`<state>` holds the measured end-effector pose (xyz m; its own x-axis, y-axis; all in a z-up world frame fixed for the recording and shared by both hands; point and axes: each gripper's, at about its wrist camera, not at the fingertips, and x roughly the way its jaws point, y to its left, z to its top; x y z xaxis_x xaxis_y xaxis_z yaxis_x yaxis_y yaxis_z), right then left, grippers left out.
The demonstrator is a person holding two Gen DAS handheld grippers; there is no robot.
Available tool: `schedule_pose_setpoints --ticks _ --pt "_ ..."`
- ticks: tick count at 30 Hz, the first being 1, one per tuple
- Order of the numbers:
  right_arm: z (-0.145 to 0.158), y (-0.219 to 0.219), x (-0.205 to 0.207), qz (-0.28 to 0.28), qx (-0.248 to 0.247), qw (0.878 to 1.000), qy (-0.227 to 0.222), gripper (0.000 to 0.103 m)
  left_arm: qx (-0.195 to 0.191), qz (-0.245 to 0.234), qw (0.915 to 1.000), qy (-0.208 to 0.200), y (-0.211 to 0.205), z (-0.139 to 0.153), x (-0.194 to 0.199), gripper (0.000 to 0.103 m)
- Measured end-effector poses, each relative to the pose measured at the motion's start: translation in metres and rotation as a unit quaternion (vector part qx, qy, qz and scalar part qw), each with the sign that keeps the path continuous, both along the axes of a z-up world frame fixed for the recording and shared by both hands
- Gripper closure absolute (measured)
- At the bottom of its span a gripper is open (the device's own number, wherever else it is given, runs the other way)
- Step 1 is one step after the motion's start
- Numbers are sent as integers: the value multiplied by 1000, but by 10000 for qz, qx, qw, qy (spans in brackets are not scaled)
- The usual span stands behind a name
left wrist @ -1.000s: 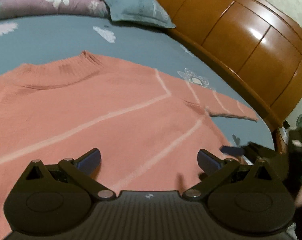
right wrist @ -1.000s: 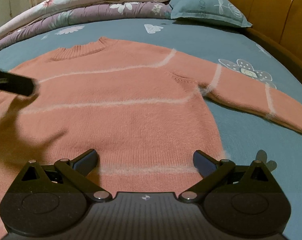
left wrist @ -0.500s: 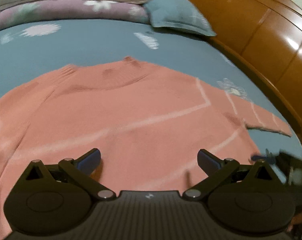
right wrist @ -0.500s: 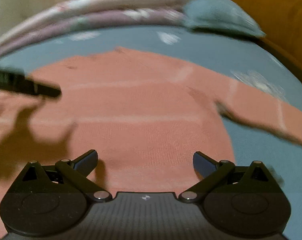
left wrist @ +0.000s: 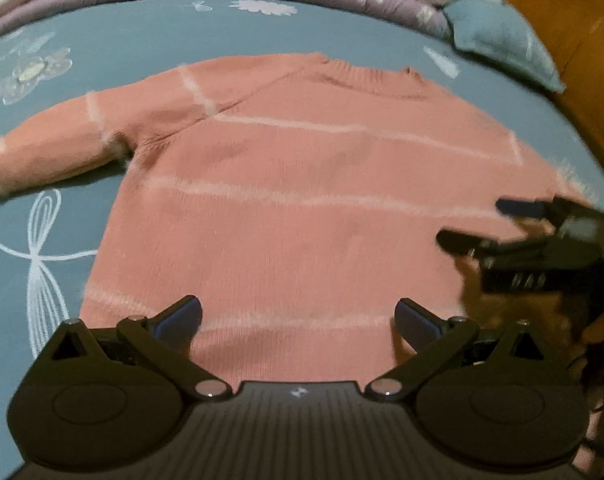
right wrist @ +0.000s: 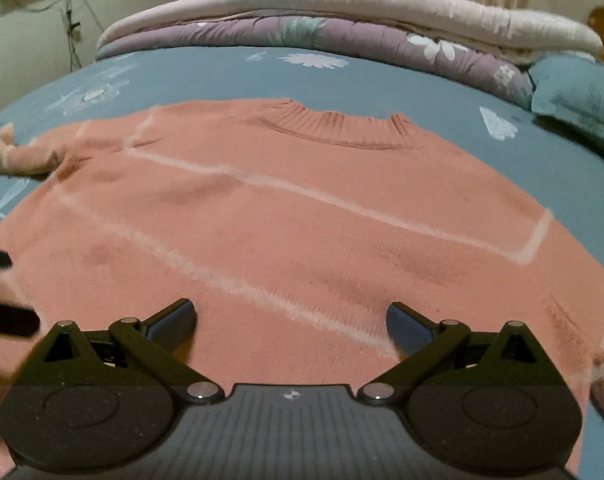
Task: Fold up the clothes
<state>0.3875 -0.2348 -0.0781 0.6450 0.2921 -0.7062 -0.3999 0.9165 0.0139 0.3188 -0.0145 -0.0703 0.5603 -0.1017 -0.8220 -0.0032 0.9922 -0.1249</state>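
While the pink sweater (left wrist: 302, 200) lies flat, left claw (left wrist: 298, 316) wide apart, empty, right claw (right wrist: 292, 320) likewise.

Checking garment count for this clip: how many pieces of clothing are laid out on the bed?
1. A single pink sweater with pale stripes lies flat on the blue bedsheet, collar toward the folded quilts. Nothing else wearable shows, though the views cut off the bed's edges.
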Motion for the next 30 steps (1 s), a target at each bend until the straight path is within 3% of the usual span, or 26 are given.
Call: schedule_pose_setpoints --ticks 5,23,30 --pt "-2 -2 -3 87 36 9999 -108 0 356 123 9993 61 -10 -4 3 1" --pt "-3 -14 -8 395 214 9988 -196 0 -10 880 9955 360 -5 0 16 1" --pt "-3 -14 -12 391 220 9988 -197 0 54 837 9949 551 -8 0 23 1"
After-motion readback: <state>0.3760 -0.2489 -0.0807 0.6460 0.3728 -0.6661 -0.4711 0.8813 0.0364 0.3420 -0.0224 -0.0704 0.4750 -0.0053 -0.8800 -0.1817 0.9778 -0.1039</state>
